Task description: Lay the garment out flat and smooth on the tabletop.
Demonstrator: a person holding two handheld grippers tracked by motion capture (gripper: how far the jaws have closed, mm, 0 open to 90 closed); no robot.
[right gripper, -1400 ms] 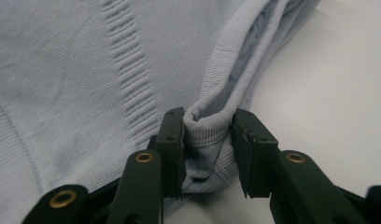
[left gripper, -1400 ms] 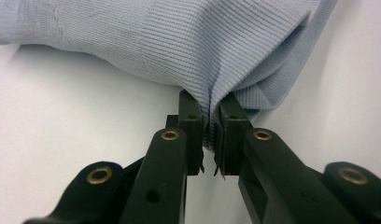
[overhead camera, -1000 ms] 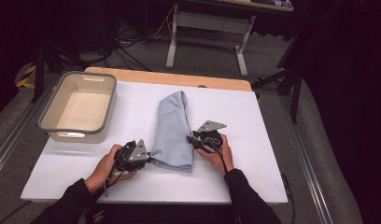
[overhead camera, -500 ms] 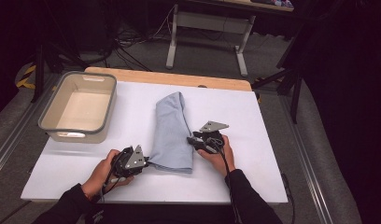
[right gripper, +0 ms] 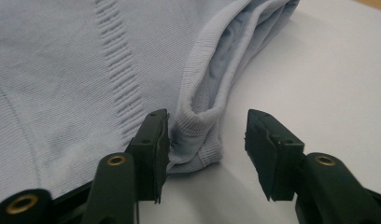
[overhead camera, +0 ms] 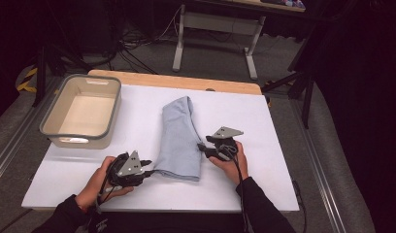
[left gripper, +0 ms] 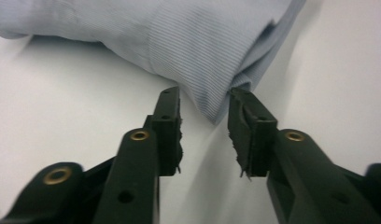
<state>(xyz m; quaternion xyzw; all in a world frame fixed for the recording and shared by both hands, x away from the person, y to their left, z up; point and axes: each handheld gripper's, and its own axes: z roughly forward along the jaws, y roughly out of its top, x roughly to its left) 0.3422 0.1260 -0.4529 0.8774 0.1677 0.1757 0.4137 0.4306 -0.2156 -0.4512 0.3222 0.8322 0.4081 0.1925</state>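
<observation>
A light blue knit garment [overhead camera: 179, 138] lies folded into a long strip in the middle of the white table [overhead camera: 269, 121]. My left gripper [overhead camera: 148, 173] is at its near left corner. In the left gripper view that gripper [left gripper: 205, 98] has just been opening, and the corner of the garment [left gripper: 202, 60] lies loose between the parted jaws. My right gripper [overhead camera: 202, 147] is at the right edge of the strip. Its jaws have also just been opening: in its own view the right gripper [right gripper: 207, 116] straddles the ribbed hem of the garment [right gripper: 198, 126], which rests against one pad with a gap to the other.
A beige tub with a grey rim [overhead camera: 54, 112] stands at the back left of the table, nothing in it. A wooden strip [overhead camera: 176, 80] runs along the far edge. Beyond it are a dark floor, cables and desk legs [overhead camera: 179, 43].
The left gripper has slid a little toward the near left and its jaws have parted, letting go of the corner. The right gripper's jaws have widened in place.
</observation>
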